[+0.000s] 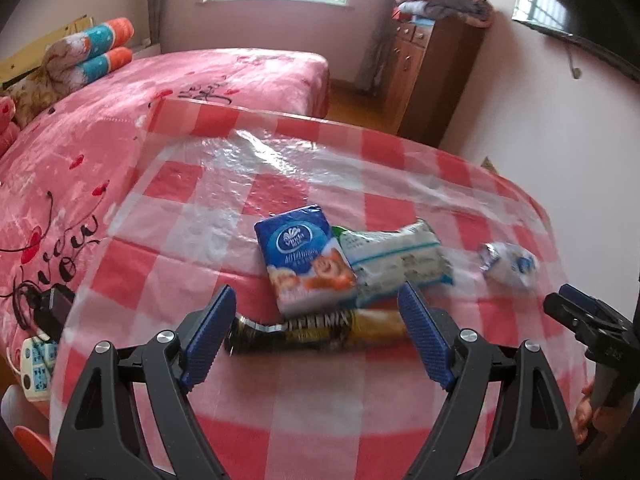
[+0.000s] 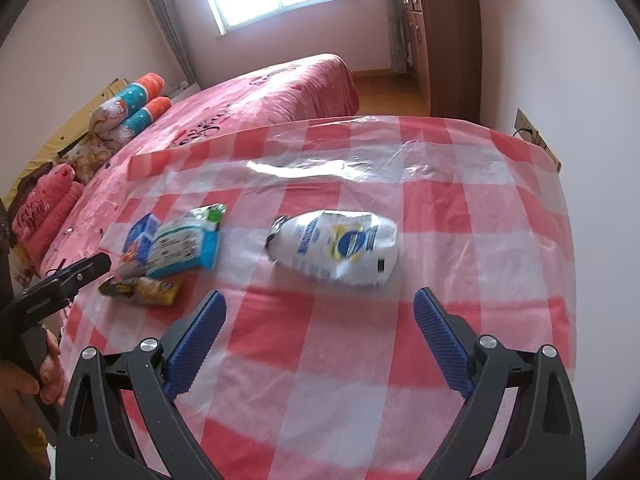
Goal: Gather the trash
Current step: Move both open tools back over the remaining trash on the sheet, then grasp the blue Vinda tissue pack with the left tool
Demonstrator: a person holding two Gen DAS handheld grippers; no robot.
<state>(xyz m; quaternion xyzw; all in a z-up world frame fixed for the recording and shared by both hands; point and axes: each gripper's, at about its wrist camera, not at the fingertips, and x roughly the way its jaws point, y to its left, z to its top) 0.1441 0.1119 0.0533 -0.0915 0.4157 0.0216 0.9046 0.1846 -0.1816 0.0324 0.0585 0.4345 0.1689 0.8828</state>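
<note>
Left wrist view
Left tool [image 1: 316, 334]: hovering with fingers spread wide apart, holding nothing, just above the counter [image 1: 248, 420].
Nearest trash: lying crosswise right between the fingertips, a dark-and-gold snack wrapper [image 1: 320, 330], flat on the checked cloth.
Behind it: resting partly over the wrapper's far edge, a blue tissue pack [image 1: 306, 260], with a white-and-teal wipes packet [image 1: 400, 266] touching its right side.
Off to the right: sitting apart from the cluster, a crumpled white bag [image 1: 508, 266].
Doing it well: lowering straight down, straddling the wrapper across its narrow width, closing only once both pads are flanking the foil; taking care not to be snagging the clear plastic sheet [image 1: 280, 156] covering the cloth.

Right wrist view
Right tool [image 2: 320, 340]: also gaping open and empty, hanging near the counter's front edge.
Its target: lying ahead and slightly right of centre, well clear of the fingertips, the crumpled white bag [image 2: 336, 246], possibly still puffed with air, though blur is making that hard to judge.
Cluster at left: the tissue pack [image 2: 140, 236], wipes packet [image 2: 184, 244] and snack wrapper [image 2: 140, 286] bunching together, beside the left tool [image 2: 92, 266].
Doing it well: advancing forward before descending, pinching the bag across its middle rather than its twisted end.
Risk: sliding thin film wrappers away instead of gripping them.
</note>
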